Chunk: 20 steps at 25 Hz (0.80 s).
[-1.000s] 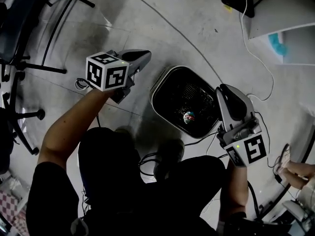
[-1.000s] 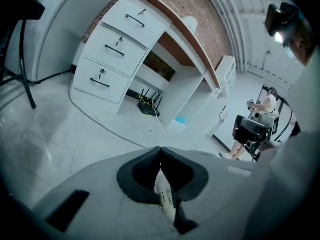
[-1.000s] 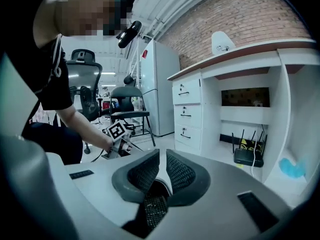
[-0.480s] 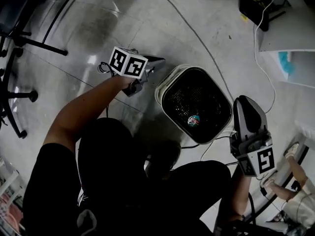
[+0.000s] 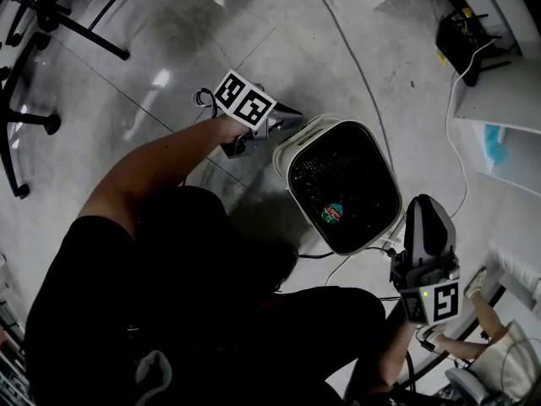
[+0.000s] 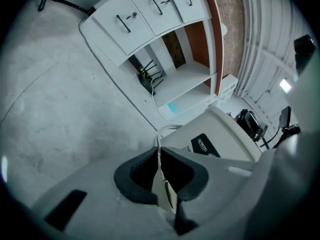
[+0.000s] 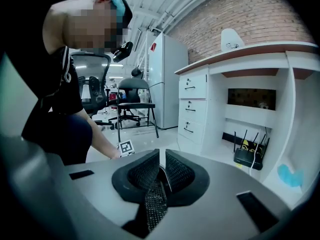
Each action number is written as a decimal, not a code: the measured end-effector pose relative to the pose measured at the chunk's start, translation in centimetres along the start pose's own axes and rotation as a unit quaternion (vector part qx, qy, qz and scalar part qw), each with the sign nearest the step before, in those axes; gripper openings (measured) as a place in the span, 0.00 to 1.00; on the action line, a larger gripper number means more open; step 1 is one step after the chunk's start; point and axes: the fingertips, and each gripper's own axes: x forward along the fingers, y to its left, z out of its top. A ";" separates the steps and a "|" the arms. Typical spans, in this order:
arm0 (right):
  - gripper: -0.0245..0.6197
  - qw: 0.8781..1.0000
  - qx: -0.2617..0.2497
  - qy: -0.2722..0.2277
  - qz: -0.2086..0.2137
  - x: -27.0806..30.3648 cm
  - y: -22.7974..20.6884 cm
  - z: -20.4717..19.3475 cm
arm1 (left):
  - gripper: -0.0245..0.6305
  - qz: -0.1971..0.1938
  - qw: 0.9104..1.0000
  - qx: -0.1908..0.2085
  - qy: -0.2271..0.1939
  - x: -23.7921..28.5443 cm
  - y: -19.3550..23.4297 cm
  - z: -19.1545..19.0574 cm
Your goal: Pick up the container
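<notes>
Container point(image 5: 285, 152) is set upright on the floor point(image 5: 254, 41), mouth up, black-lined inside, with a small colourful item point(image 5: 334, 213) seen at the bottom. Left gripper point(image 5: 292, 118) is placed at the container's upper-left rim corner in the head view, tips right at the cream lip; actual contact can't be confirmed. Its jaws are closed together, with no grip on the rim made out. In the left gripper view the container's cream side with a black label is seen just past and right of the jaws. Right gripper point(image 5: 424, 201) is held just off the lower-right rim, jaws also closed, nothing between them. The outline is a rounded rectangle; its long axis is run from upper left to lower right in the head view.
</notes>
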 end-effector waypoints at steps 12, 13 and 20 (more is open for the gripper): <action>0.05 0.999 -0.029 0.019 0.041 -0.5 2.1 -1.4 | 0.25 -0.057 0.997 -0.044 0.017 1.2 -0.4 -2.3; 0.05 0.998 -0.031 0.021 0.046 -0.5 2.4 -1.5 | 0.25 -0.063 0.997 -0.050 0.019 1.3 -0.2 -2.5; 0.05 0.997 -0.037 0.027 0.059 -0.8 3.2 -1.8 | 0.18 -0.077 0.995 -0.046 0.042 1.3 -0.1 -3.3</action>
